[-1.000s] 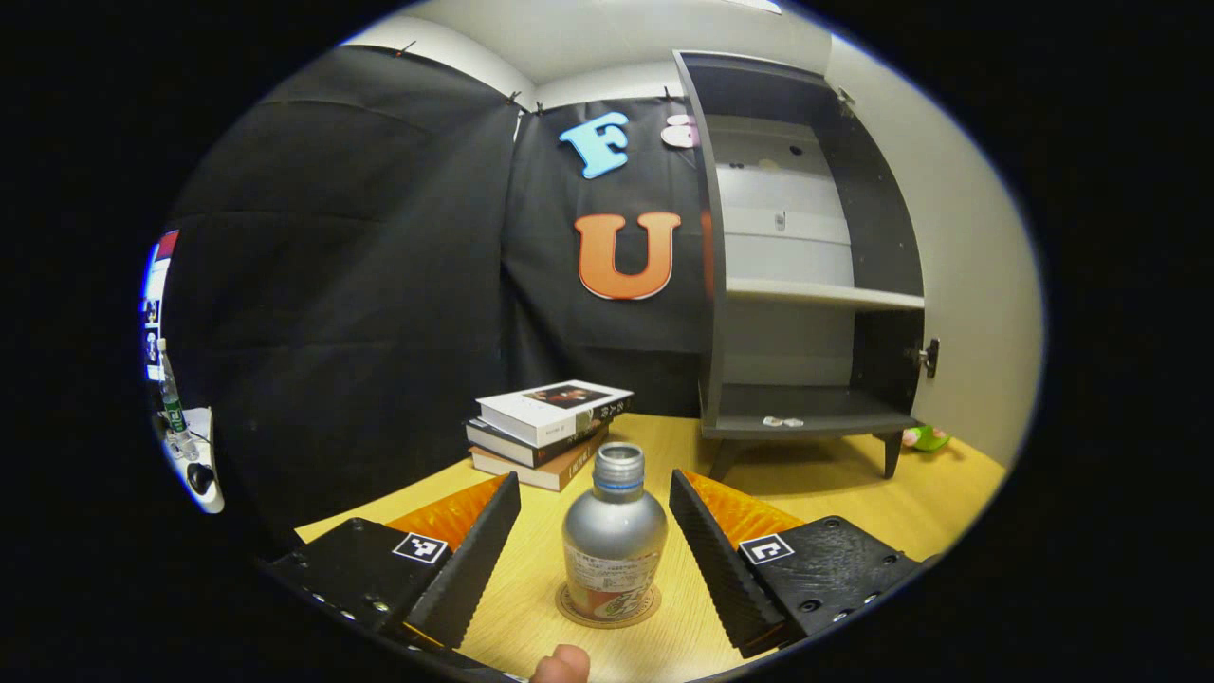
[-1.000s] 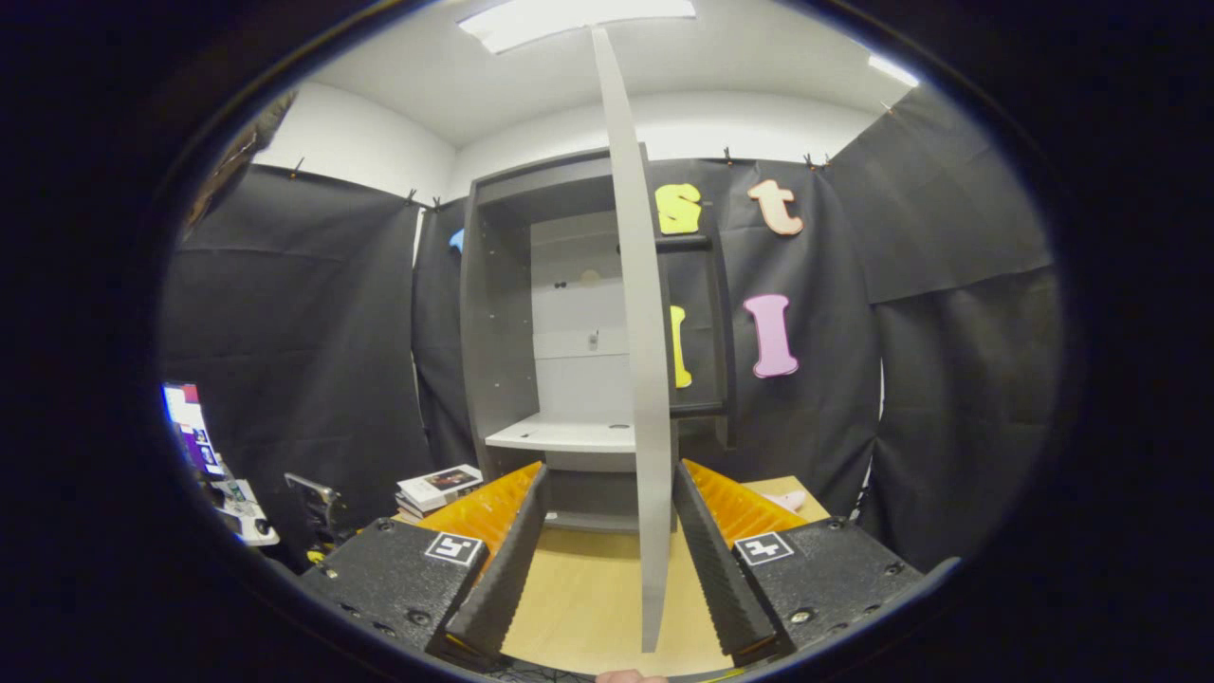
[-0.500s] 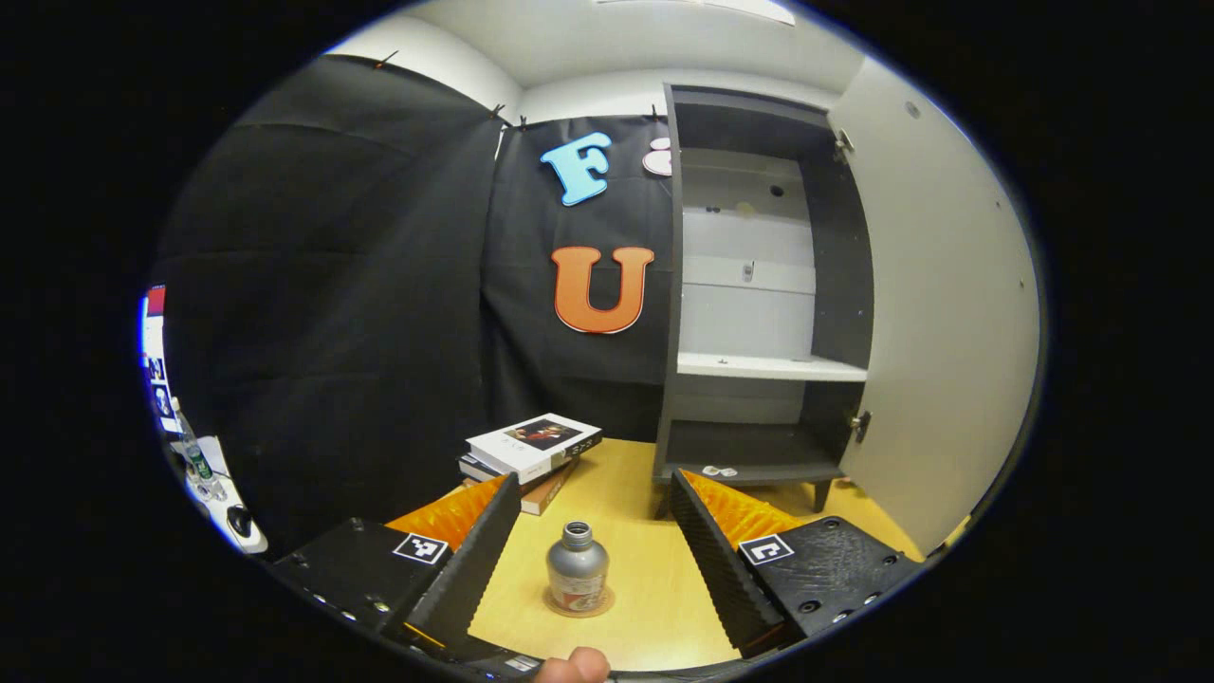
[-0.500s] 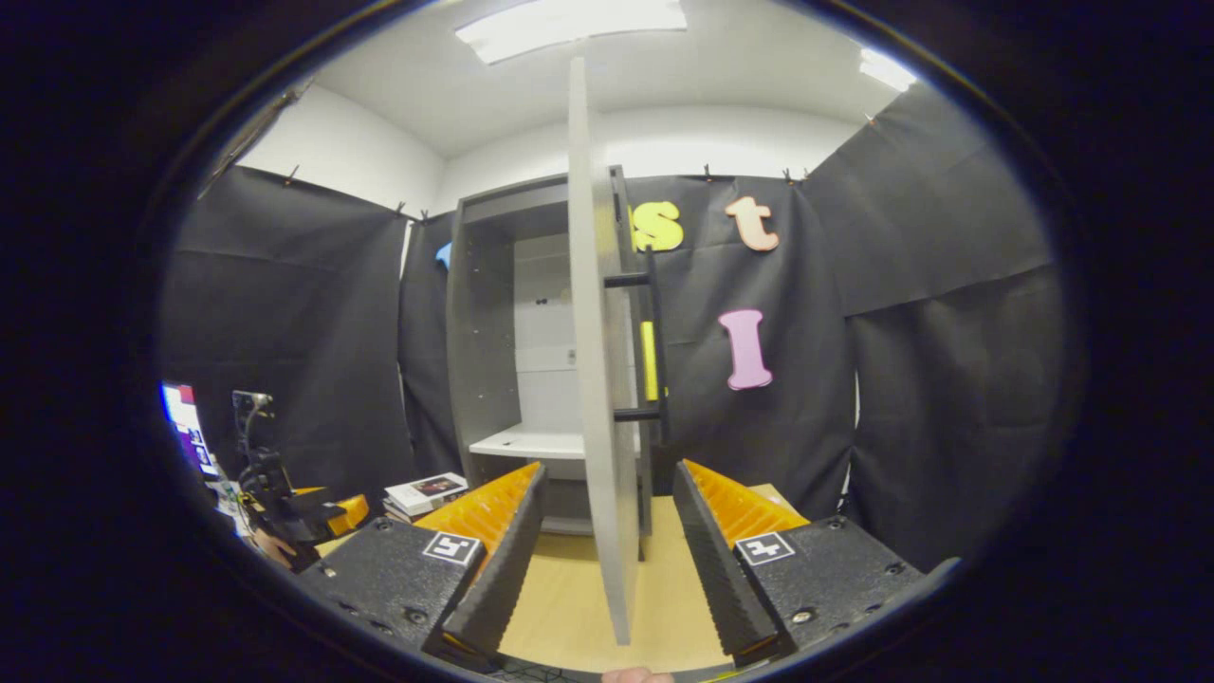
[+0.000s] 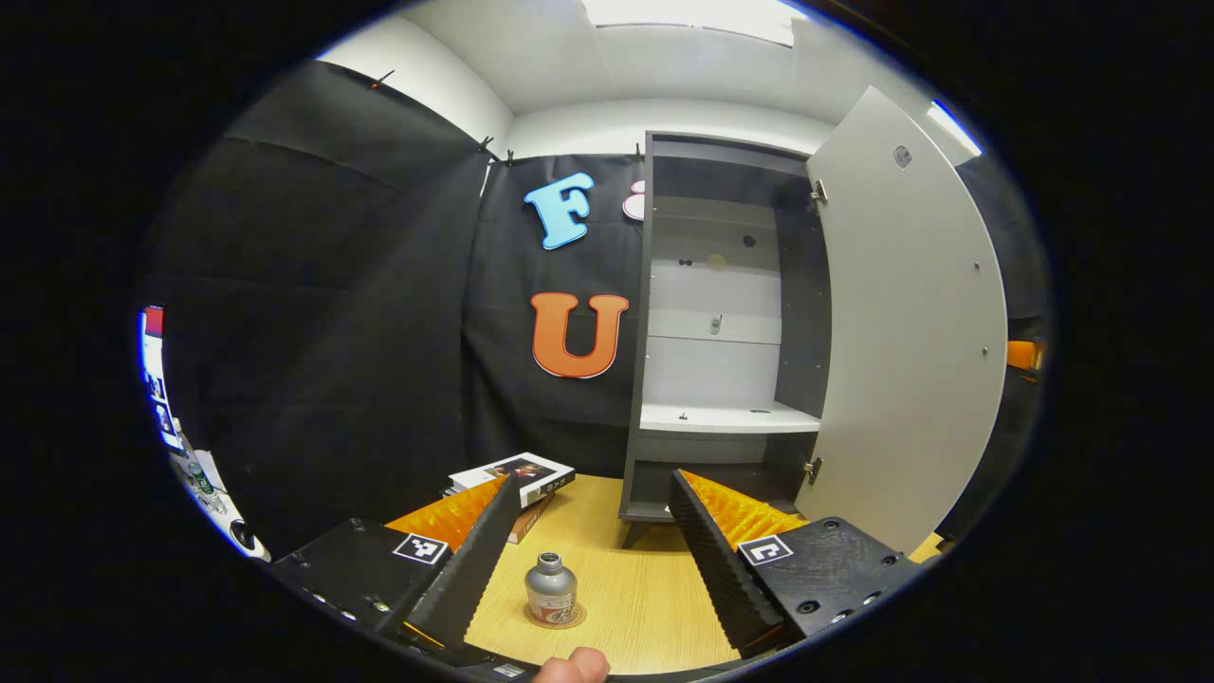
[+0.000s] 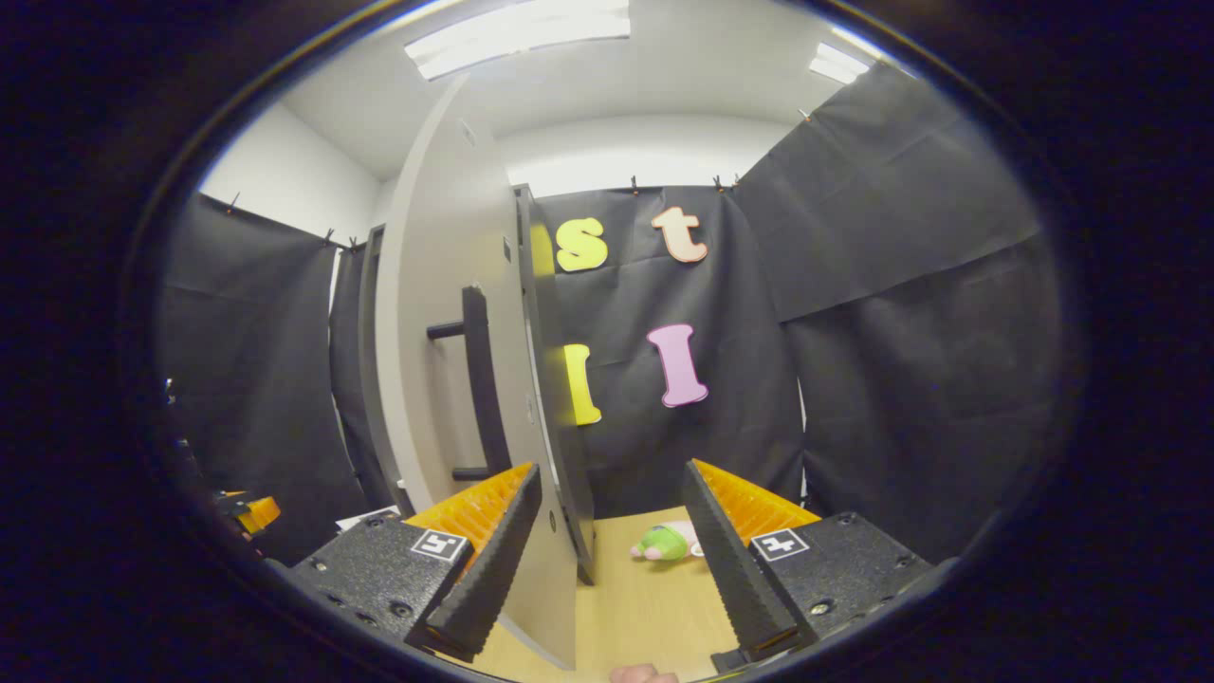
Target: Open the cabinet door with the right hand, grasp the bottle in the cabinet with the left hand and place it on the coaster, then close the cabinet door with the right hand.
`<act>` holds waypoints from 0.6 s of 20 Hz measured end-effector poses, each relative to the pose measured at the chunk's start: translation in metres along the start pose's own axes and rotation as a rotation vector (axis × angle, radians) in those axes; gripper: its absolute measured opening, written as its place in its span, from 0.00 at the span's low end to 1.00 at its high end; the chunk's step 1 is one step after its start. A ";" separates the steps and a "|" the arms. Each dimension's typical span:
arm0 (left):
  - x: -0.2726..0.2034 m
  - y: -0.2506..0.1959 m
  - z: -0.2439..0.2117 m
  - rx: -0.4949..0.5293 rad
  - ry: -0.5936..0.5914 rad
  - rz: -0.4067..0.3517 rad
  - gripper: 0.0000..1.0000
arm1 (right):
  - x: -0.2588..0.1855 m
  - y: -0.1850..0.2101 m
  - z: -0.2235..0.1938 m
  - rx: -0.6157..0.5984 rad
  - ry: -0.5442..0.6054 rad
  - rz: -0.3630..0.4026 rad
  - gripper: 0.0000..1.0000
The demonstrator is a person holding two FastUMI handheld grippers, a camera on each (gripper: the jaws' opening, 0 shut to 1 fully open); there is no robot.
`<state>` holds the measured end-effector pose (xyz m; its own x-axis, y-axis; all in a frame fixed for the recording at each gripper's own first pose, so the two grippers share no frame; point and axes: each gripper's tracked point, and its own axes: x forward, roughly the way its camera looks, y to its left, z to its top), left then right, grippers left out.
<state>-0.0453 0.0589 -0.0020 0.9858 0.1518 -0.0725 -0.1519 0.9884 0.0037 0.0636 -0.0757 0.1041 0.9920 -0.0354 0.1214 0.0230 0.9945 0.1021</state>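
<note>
Bottle (image 5: 550, 589) upright on coaster (image 5: 573, 617) on counter (image 5: 635, 588), left gripper (image 5: 588, 560) wide and empty; cabinet door (image 6: 432, 360) part-open beside the right gripper (image 6: 607, 560), wide, empty: closing step, door needs a push shut.

A small silver bottle (image 5: 551, 599) with a screw neck stands upright on a round coaster (image 5: 555, 617) at the lower centre of the left gripper view. The grey cabinet (image 5: 721, 313) rises behind it at centre right, shelves bare, its pale door (image 5: 906, 323) swung partly open at right. In the right gripper view, left of centre, the door (image 6: 446, 341) shows its dark bar handle (image 6: 479, 379).
</note>
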 end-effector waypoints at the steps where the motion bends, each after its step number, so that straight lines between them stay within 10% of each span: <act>1: -0.002 -0.003 0.002 0.004 0.001 -0.005 0.95 | 0.007 -0.002 0.001 0.008 -0.004 -0.003 0.94; 12: -0.002 -0.039 -0.008 0.060 0.016 -0.064 0.95 | 0.026 0.013 0.000 -0.039 0.007 0.019 0.86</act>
<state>-0.0420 0.0201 -0.0096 0.9919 0.0890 -0.0907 -0.0838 0.9947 0.0587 0.0896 -0.0641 0.1081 0.9931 -0.0159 0.1159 0.0088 0.9981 0.0616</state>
